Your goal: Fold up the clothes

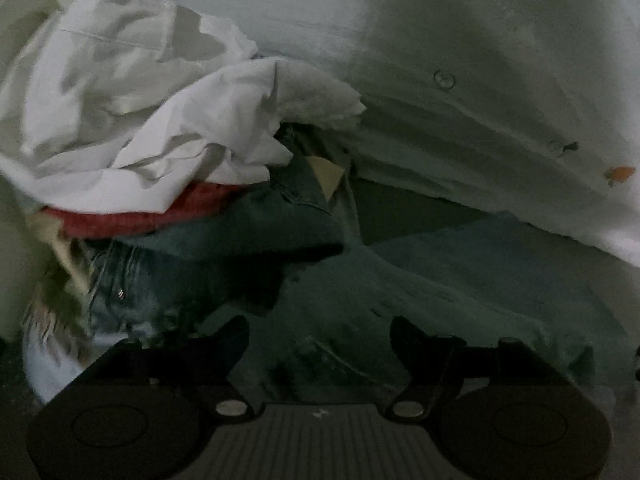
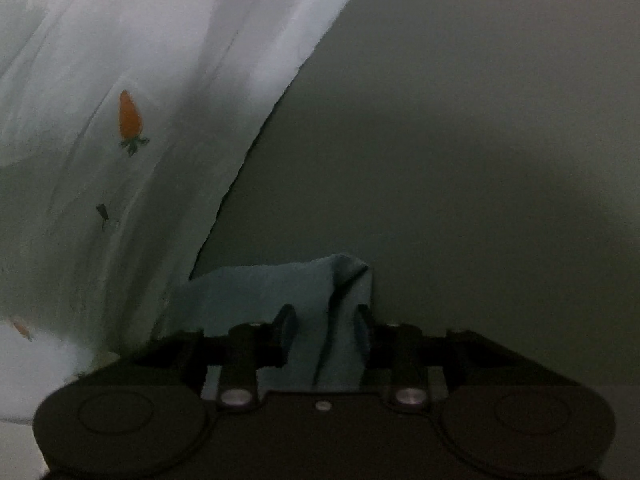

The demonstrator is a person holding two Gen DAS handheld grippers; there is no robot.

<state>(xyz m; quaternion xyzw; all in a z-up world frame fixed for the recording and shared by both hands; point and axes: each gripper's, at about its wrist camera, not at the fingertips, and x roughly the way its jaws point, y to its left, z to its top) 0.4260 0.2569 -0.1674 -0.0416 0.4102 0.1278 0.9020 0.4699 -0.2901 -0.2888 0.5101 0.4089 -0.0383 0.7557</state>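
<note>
The left gripper (image 1: 320, 344) hangs with its jaws wide apart and nothing between them, just above a dull teal-blue cloth garment (image 1: 460, 280) that lies spread on the grey surface (image 2: 460, 140). In the right wrist view the right gripper (image 2: 325, 332) stands partly open with a bunched corner of that same teal cloth (image 2: 280, 284) rising between its fingers (image 2: 286, 328); the pads do not look pressed on it, so I judge the corner as let go or about to be, not gripped.

To do this step well, the corner should be laid flat before the right hand draws off, so the fold does not spring back. The left jaws, as I read it, need to come down on a free edge of the teal garment and not on the pile beside it, taking a single layer only.

A pale white buttoned shirt printed with small orange carrots (image 1: 500, 80) drapes along the teal garment's far side and overlaps it. Towards the surface's left end sits a loose heap: a crumpled white cotton garment (image 1: 140, 120) on top, a red knitted piece (image 1: 132, 216) under it, faded blue denim jeans (image 1: 256, 216) below.

No basket, box or other container is in view; the clothes lie straight on the surface.
</note>
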